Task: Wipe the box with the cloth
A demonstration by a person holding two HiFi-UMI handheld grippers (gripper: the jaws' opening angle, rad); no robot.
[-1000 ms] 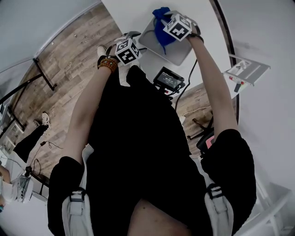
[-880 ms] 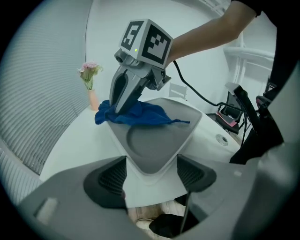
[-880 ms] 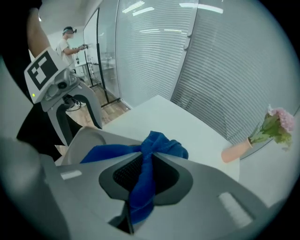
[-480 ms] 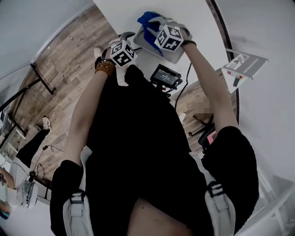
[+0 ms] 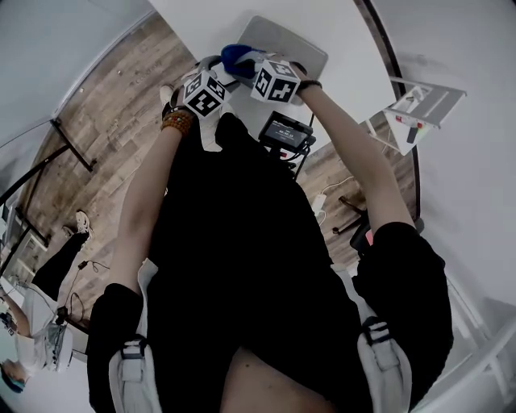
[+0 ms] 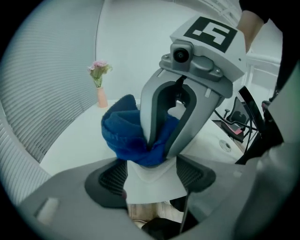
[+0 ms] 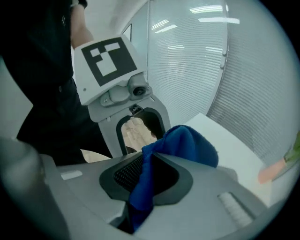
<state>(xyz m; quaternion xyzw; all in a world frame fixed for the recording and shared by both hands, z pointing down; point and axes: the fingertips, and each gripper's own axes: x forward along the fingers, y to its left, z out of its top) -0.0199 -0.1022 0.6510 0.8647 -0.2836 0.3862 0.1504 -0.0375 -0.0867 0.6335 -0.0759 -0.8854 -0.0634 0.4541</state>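
At the near rim of the grey box point(image 5: 294, 44) on the white worktop point(image 5: 343, 20), the right tool point(image 7: 147, 178) is pinching the bunched-up blue cloth point(image 6: 123, 133) right against that rim. The left tool point(image 5: 214, 66) is clamped on the rim just beside it. Only printing I can see: black-and-white square markers on the cubes point(image 6: 213, 35).

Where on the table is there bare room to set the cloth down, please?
A broad bare patch of table lies between the vase and the box, on the cloth's side. The near box corner is crowded: the left gripper clamps it and the right gripper holds the cloth right there.
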